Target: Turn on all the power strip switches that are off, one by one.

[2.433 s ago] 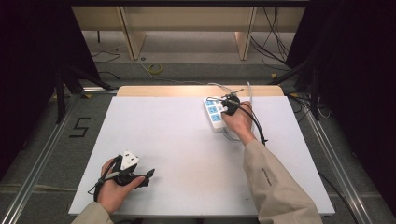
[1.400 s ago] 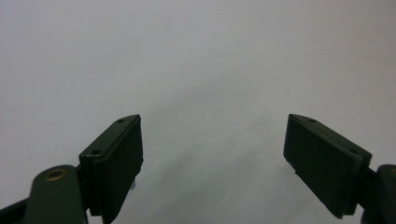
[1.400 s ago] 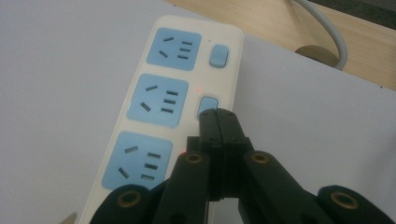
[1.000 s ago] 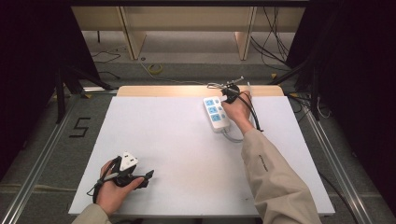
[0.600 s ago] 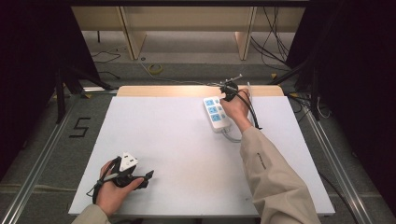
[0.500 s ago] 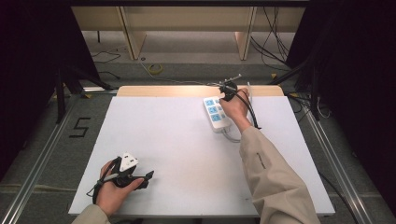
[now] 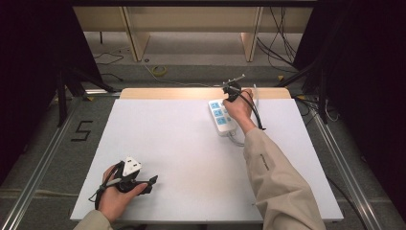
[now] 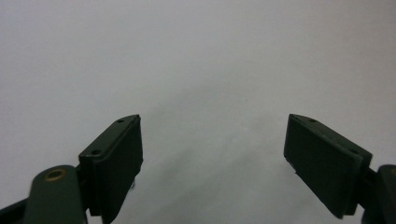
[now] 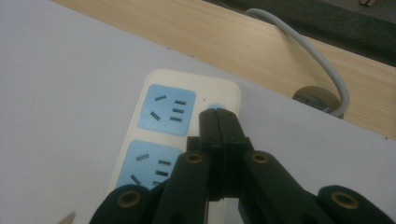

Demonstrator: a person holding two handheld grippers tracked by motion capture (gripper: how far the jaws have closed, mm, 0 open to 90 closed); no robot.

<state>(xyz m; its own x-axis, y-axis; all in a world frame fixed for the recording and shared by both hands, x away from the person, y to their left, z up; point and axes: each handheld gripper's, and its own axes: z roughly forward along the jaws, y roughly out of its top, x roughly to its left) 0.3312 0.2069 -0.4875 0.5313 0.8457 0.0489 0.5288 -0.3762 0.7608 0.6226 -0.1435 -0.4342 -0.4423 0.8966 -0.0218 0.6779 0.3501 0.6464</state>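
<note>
A white power strip (image 7: 221, 116) with blue socket faces lies toward one o'clock on the white table (image 7: 191, 143), near the far wooden edge, its length running roughly from eleven to five o'clock. The right gripper (image 7: 231, 89) is at the strip's far end, with its jaws pressed fully together and nothing between them. In the right gripper view the joined tips of the right gripper (image 9: 218, 116) sit on or just over a small blue button (image 9: 214, 107) beside the last socket; whether they touch it cannot be told. A grey cord (image 9: 308, 51) curves off at two o'clock to a round hole in the wooden strip. The left gripper (image 7: 152, 181) rests at seven o'clock near the table's near edge, well apart from the strip. In its own view the left gripper (image 8: 212, 158) has its jaws spread wide over bare white surface, holding nothing.
</note>
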